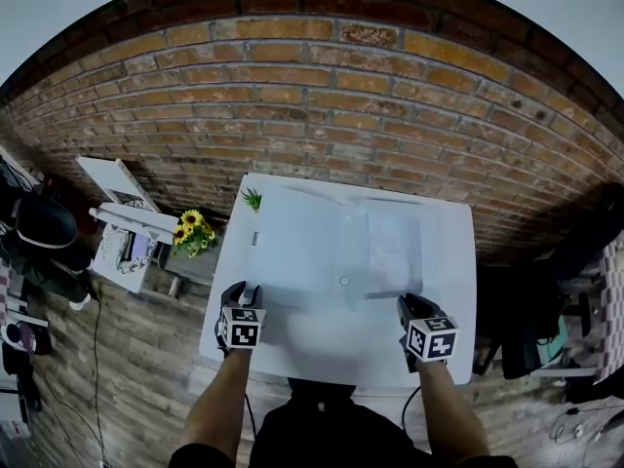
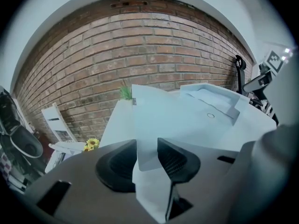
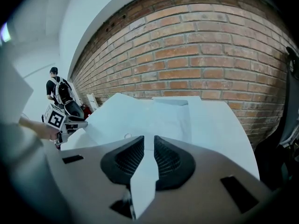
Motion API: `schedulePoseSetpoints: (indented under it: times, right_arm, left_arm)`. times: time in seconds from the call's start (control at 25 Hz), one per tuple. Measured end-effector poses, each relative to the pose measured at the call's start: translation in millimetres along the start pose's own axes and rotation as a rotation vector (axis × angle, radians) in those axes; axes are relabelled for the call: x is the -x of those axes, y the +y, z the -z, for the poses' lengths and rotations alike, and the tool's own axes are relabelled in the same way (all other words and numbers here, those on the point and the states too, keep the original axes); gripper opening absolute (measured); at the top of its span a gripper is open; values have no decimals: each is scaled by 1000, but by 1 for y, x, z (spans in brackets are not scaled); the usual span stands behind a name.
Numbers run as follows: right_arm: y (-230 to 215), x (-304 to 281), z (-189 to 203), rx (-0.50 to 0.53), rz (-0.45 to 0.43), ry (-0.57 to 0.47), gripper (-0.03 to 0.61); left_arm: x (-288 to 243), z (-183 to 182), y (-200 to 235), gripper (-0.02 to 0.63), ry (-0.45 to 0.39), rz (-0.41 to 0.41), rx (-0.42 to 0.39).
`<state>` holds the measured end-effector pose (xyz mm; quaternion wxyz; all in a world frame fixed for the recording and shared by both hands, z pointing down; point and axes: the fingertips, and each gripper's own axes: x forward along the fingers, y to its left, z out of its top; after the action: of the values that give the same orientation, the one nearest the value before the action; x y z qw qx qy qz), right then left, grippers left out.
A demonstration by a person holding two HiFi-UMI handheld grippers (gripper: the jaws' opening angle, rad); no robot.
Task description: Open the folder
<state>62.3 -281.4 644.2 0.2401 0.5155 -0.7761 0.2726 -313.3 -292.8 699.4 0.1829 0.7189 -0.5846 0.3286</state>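
Observation:
A pale translucent folder (image 1: 331, 247) lies flat on the white table (image 1: 448, 261), its round snap button (image 1: 344, 282) near the front edge. My left gripper (image 1: 242, 293) is at the folder's front left corner. In the left gripper view the jaws (image 2: 147, 148) stand apart, with the folder's (image 2: 187, 120) corner reaching into the gap and no pad pressing on it. My right gripper (image 1: 405, 308) sits at the front right corner. Its jaws (image 3: 149, 146) leave a narrow slit with white surface showing through. The folder (image 3: 154, 115) lies just ahead of them.
A small green plant (image 1: 253, 199) stands at the table's far left corner. Sunflowers (image 1: 192, 230) and a white chair (image 1: 122, 232) are left of the table, dark bags (image 1: 546, 310) to its right. A brick wall (image 1: 322, 96) backs the table. A person (image 3: 56, 85) stands far off.

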Motion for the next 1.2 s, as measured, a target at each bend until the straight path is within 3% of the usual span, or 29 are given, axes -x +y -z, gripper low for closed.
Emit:
schedulePoseSetpoints:
  times: [0.36,0.52,0.6,0.92,1.08,1.2]
  right_arm:
    - [40,47,-56,64,-129,-191,17]
    - [52,68,-80,65,-175,-282,17]
    - [57,75,-92,67,-193,-320,17]
    - [63,88,-115,112,-180,-417,15]
    - [62,86,-111,120,-167,-414,15]
    - [65,85,-110,105,-177,-416,15]
  left_arm:
    - [18,-14,-3,141,-28,-27,-43]
    - [30,-29,-10,141,-65,-48,-160]
    - [36,-37,-12,141,-92,-51,-180]
    - [48,-56,-11,118,-156,-4,-34]
    - [47,-54,-13,109,-137,24,11]
    - [50,-63,-11,106,-179,19,22]
